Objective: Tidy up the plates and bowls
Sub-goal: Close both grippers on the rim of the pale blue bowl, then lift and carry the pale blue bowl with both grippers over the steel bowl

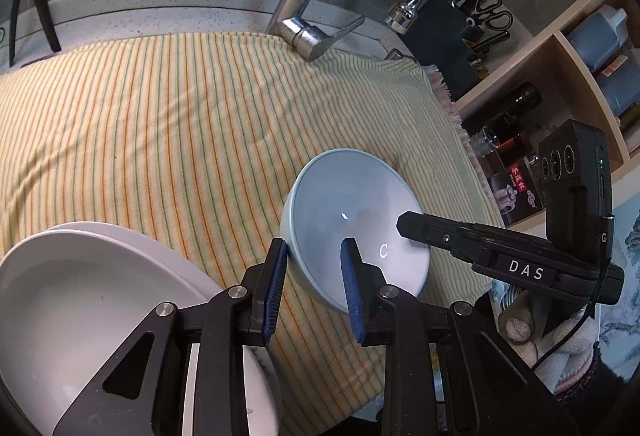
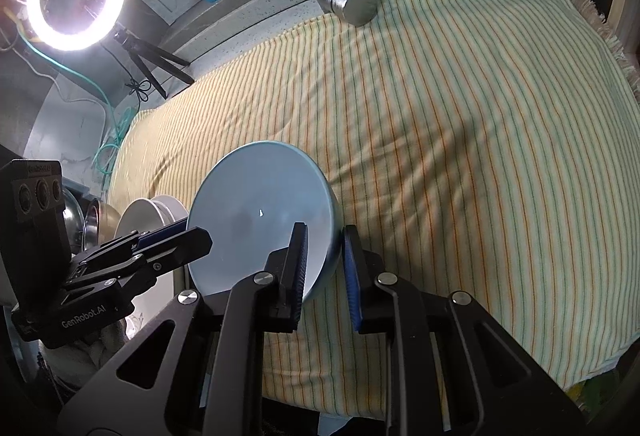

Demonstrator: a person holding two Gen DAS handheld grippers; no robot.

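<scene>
Left wrist view: blue bowl (image 1: 352, 220) on the striped cloth (image 1: 160, 107), left gripper (image 1: 314, 268) and right gripper (image 2: 324, 256) both pinching opposite rims. Looks glazed, stiff, slippery, probably breakable, so best gripped at the rim, gently.

Pale blue bowl (image 1: 352, 220); yellow-striped cloth (image 1: 160, 123); white plates (image 1: 80, 296).

"DAS" stands on the right gripper (image 1: 408, 226); "GenRobot.AI" stands on the left gripper (image 2: 196, 234)
</scene>
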